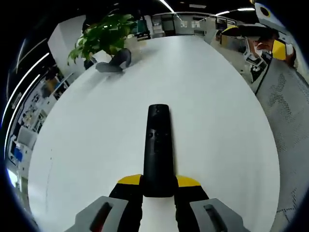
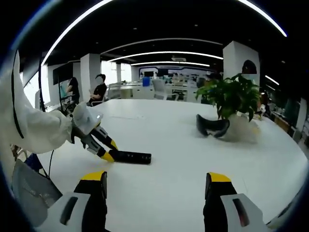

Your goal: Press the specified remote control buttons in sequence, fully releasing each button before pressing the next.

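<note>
In the left gripper view, the left tool (image 1: pixel 159 186) is closed on the near end of the black remote control (image 1: pixel 158 150), its yellow-tipped jaws pressed against either side. The remote lies flat on the white worktop (image 1: pixel 217 121), pointing away from the tool toward the far edge, its small buttons visible on the upper face. Beyond it, near the far left edge of the worktop, sit a dark curved object (image 1: pixel 115 62) and a potted plant (image 1: pixel 102 36).

The right gripper view looks across the same worktop (image 2: pixel 164 159) from the side. The right tool (image 2: pixel 157 191) holds nothing, its jaws wide apart above bare surface. Farther out toward the left edge it shows what the other view cannot: the left tool (image 2: pixel 107 153) from outside, held by a white sleeve (image 2: pixel 34 128), with the remote control (image 2: pixel 130 157) lying just past its yellow tips. Well apart to the right, the dark curved object (image 2: pixel 212 126) rests just beside the potted plant (image 2: pixel 231 99). At the far edge stand office chairs (image 2: pixel 159 89) and two people (image 2: pixel 99 89).
</note>
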A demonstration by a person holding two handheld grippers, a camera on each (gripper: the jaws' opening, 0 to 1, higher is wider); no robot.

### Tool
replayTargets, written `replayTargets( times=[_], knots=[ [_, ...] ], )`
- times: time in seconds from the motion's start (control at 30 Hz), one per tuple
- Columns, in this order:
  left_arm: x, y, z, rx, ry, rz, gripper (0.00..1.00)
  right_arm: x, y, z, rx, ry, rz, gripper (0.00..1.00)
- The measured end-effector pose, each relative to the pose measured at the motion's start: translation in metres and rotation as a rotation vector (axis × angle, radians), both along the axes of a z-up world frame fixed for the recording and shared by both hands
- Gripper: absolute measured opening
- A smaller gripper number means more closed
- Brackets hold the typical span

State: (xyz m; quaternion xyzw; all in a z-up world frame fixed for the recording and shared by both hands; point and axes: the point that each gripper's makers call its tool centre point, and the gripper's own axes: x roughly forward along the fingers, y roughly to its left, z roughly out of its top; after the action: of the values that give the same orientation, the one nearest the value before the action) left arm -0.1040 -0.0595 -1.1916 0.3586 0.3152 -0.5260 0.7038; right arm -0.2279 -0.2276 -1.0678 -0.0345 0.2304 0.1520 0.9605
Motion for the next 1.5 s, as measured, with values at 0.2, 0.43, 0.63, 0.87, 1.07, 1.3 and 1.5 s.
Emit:
replayTargets(
  times=[0.2,0.43,0.63,0.87,1.07,1.3,1.5],
  knots=[
    [0.013,-0.001,0.001,0.004,-0.001,0.003,0.23,0.000,0.000,-0.001,-0.004,0.004,0.001,0.82],
    [0.027,-0.001,0.001,0.013,0.003,-0.001,0.23,0.000,0.000,-0.003,-0.010,0.013,-0.002,0.82],
    [0.043,0.000,0.003,0.025,0.004,-0.007,0.23,-0.001,0.001,-0.003,-0.010,0.015,0.001,0.82],
    [0.066,0.000,0.005,0.051,-0.010,-0.025,0.23,-0.001,0.002,-0.005,-0.011,0.023,0.005,0.82],
    [0.080,0.001,0.004,0.091,-0.019,-0.053,0.23,-0.001,0.002,-0.007,-0.022,0.033,0.008,0.81],
    [0.096,0.002,0.003,0.121,-0.027,-0.068,0.23,-0.001,0.000,-0.007,-0.024,0.034,-0.001,0.81],
    [0.106,0.005,0.000,0.152,-0.016,-0.073,0.23,-0.001,0.001,-0.008,-0.028,0.039,0.000,0.81]
  ],
)
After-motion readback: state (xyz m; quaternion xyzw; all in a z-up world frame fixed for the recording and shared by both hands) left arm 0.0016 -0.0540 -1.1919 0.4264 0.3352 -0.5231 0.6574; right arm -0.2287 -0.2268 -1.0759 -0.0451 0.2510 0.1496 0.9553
